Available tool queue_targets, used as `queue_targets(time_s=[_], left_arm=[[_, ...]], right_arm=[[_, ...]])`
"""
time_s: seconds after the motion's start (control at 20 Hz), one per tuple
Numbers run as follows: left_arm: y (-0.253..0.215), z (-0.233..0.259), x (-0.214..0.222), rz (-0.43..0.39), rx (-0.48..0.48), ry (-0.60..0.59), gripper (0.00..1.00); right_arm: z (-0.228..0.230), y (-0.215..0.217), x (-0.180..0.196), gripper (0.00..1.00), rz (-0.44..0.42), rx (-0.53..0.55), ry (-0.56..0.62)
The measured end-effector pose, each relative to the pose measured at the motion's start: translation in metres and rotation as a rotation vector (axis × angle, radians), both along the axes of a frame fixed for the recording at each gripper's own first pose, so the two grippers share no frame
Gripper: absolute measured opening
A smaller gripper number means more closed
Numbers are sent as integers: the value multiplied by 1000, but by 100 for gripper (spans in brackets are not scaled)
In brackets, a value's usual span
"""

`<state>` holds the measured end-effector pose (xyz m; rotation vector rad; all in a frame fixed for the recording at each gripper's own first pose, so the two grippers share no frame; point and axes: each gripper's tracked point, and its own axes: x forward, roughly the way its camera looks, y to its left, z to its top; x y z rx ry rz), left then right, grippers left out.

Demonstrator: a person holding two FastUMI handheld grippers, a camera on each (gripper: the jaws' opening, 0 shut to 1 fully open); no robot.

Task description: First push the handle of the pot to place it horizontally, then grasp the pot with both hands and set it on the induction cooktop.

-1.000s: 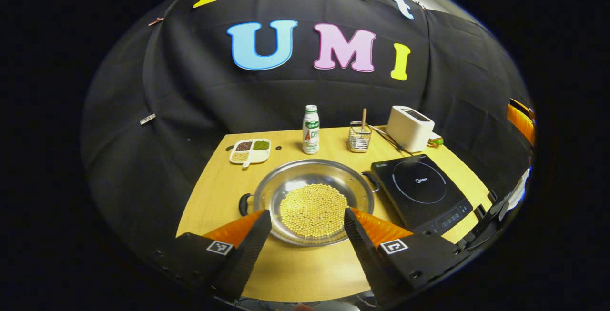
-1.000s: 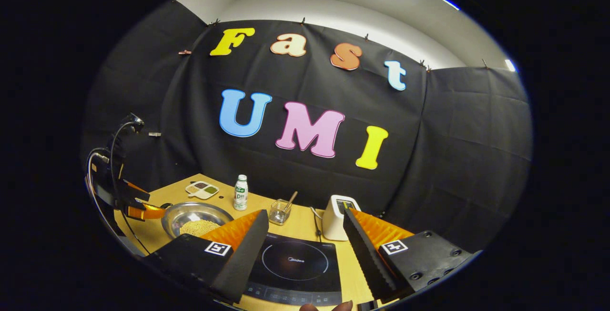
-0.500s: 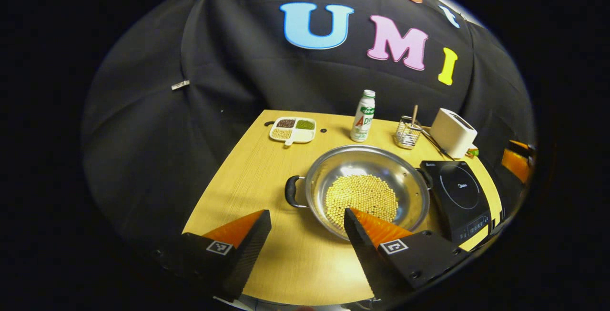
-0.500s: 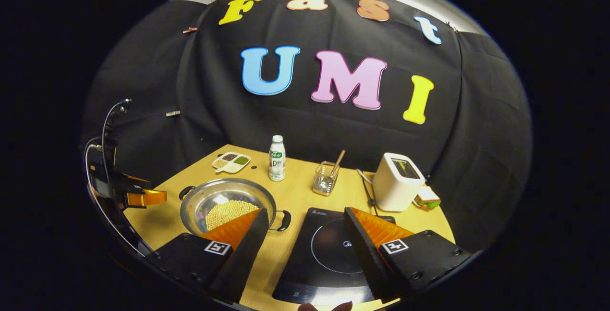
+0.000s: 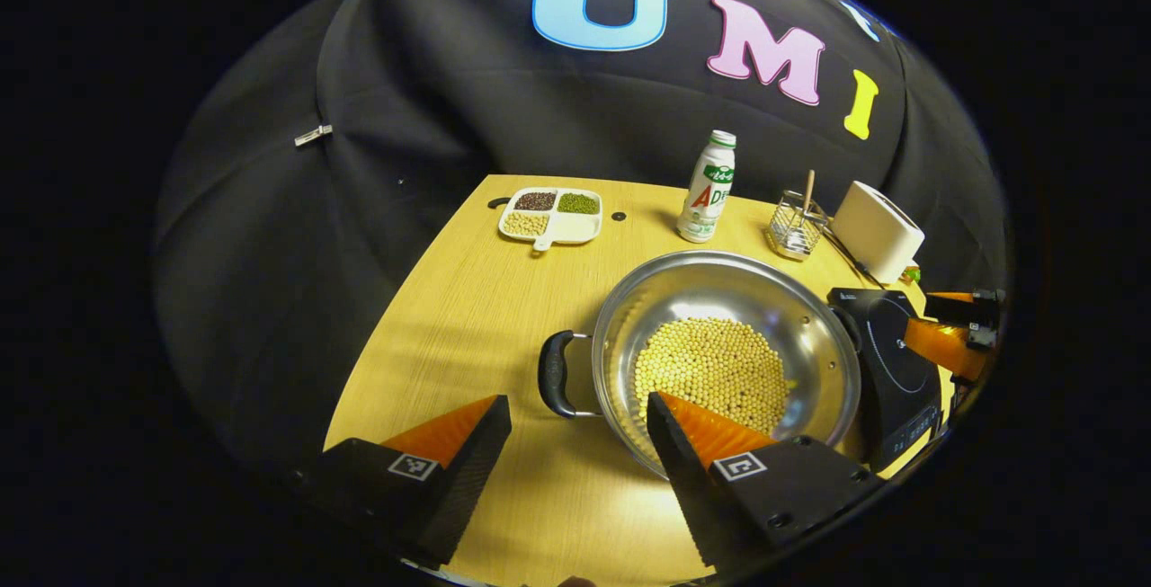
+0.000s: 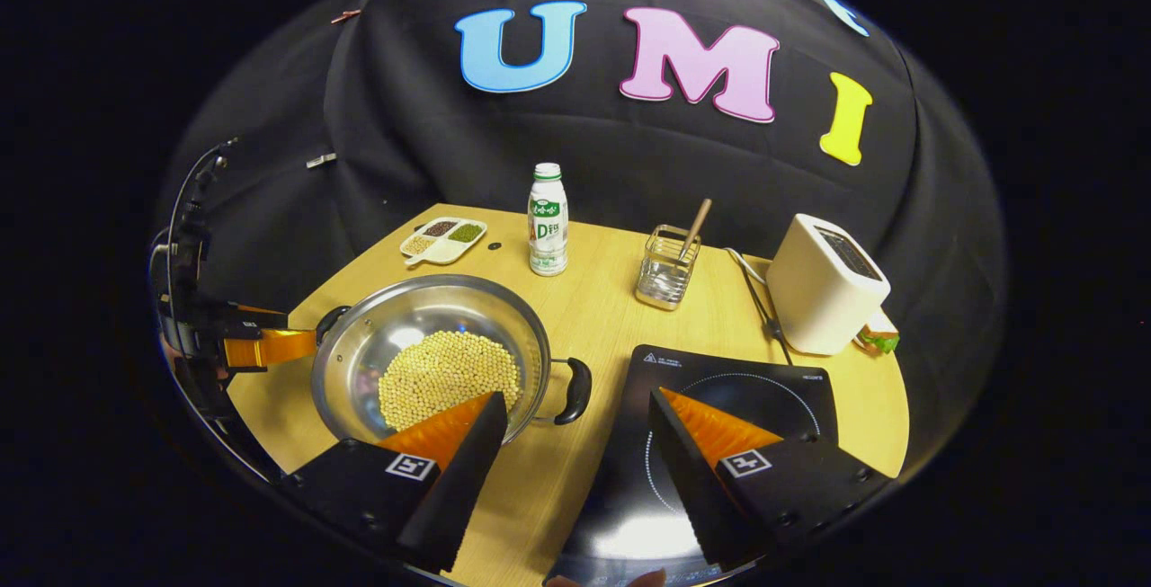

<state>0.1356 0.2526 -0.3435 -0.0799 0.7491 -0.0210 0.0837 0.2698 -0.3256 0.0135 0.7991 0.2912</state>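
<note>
Hovering over the desk (image 5: 468, 299) in the left gripper view, the left hand-held gripper (image 5: 578, 412) gapes wide and holds nothing, lined up with the near black handle (image 5: 551, 374) of the pot (image 5: 814, 349) of yellow beans (image 5: 710, 371), which sits just beside the cooktop (image 5: 886, 362). In the right gripper view, the right hand-held gripper (image 6: 575, 407) is also spread wide and holds nothing, above the pot's other handle (image 6: 575, 391), between pot (image 6: 423, 308) and cooktop (image 6: 764, 389), with a bottle (image 6: 548, 232), a glass holder (image 6: 664, 280) and a toaster (image 6: 823, 297) behind.

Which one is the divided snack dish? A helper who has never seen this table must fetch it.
Start at the big steel pot of yellow beans, then look beyond it to the table's far left corner. The small white divided dish lies there, left of the bottle. It alone holds separate dark, green and pale fillings.
</note>
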Motion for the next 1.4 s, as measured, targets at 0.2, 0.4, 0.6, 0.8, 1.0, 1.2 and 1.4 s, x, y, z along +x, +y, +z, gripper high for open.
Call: queue_targets(time_s=[0.2,0.4,0.6,0.8,1.0,1.2,1.4], left_arm=[[0,-19,19,-7,1,25,95],[-5,-36,39,-22,-11,36,95],[-6,-41,55,-34,2,18,90],[-5,-46,66,-40,18,5,82],[-1,-50,74,-21,30,-4,69],[0,-54,71,-11,9,-5,69],[0,-50,73,-33,25,-14,64]], right_arm=[[-37,8,15,98,11,-2,71],[-67,21,24,93,12,9,133],[-96,33,29,90,-1,26,198],[-113,43,34,80,-12,32,238],[-120,41,43,80,-65,16,223],[-121,41,43,70,-78,26,238],[-120,40,42,61,-81,43,240]])
